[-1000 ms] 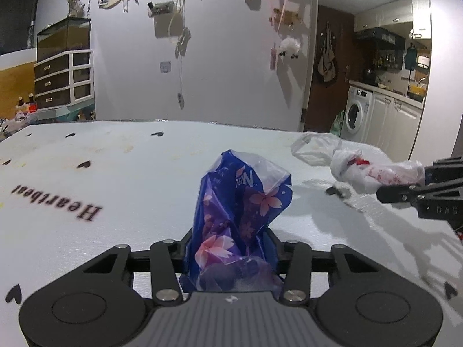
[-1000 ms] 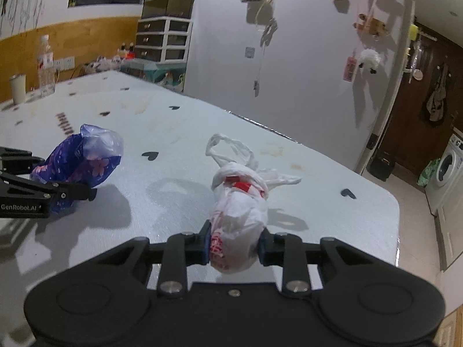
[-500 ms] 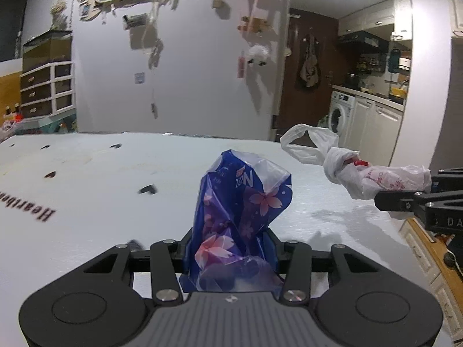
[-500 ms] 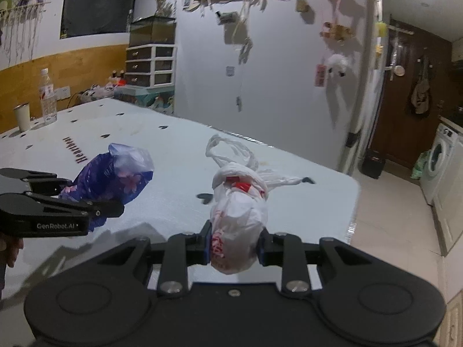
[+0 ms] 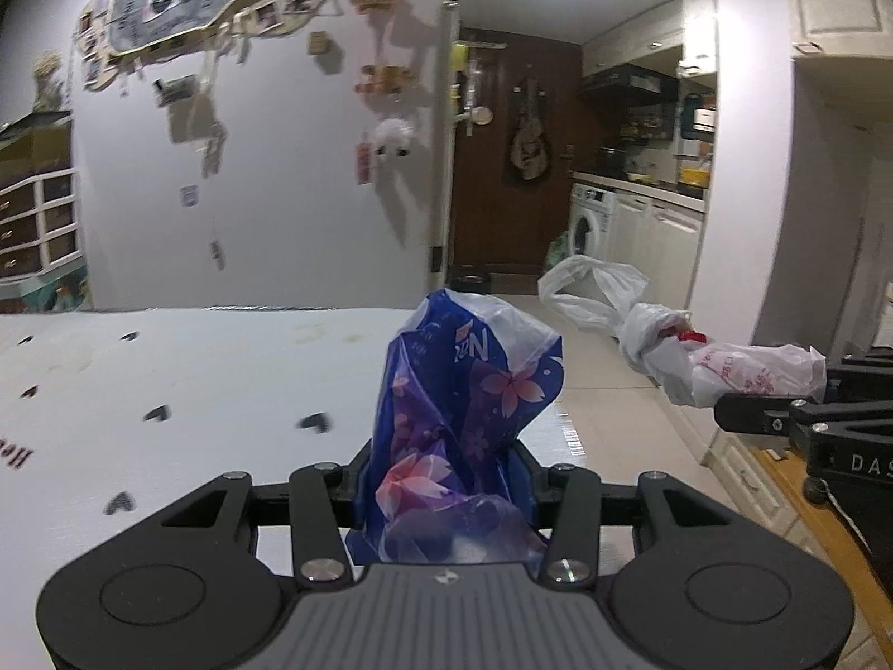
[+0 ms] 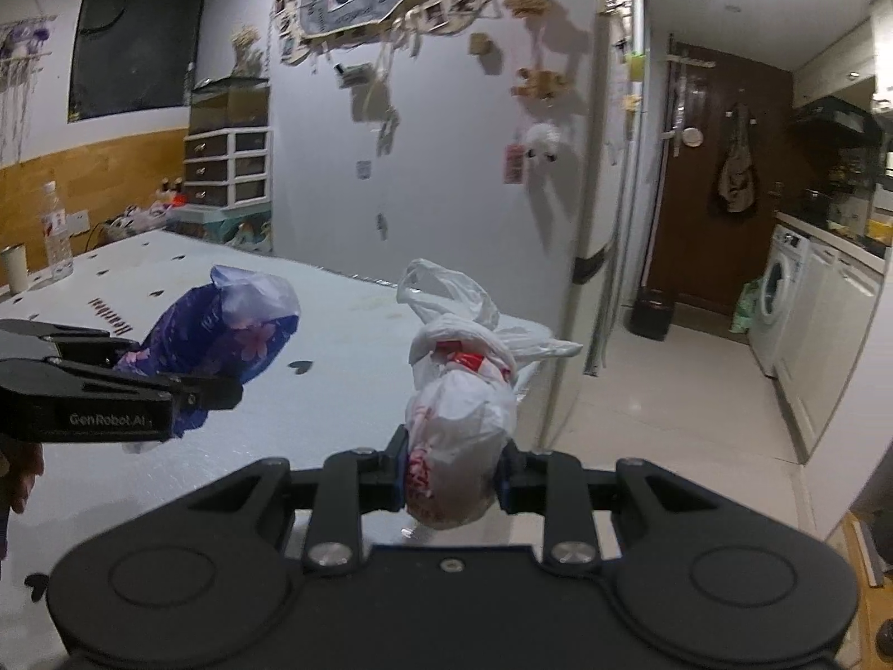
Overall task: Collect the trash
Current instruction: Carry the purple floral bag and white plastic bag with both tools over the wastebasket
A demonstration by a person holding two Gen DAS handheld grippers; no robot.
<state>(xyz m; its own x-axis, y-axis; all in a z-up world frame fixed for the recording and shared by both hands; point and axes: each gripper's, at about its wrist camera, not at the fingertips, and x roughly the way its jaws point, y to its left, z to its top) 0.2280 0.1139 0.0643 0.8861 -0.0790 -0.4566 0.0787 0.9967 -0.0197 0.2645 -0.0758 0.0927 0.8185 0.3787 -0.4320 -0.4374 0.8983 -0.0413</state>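
Both bags have travelled from above the worktop (image 5: 167,368) toward its edge. Left tool (image 5: 446,480) pinches the blue bag (image 5: 463,424), right tool (image 6: 452,474) the white bag (image 6: 457,419) (each clamped low, likely so it rides clear while carried off).

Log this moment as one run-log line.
left tool: shut on blue flowered plastic bag | right tool: shut on knotted white plastic bag | both clear of table

Glossy, crinkled blue floral plastic bag (image 5: 463,419); thin white plastic bag (image 6: 457,407); matt black grippers, probably plastic; matt white table (image 5: 167,368).
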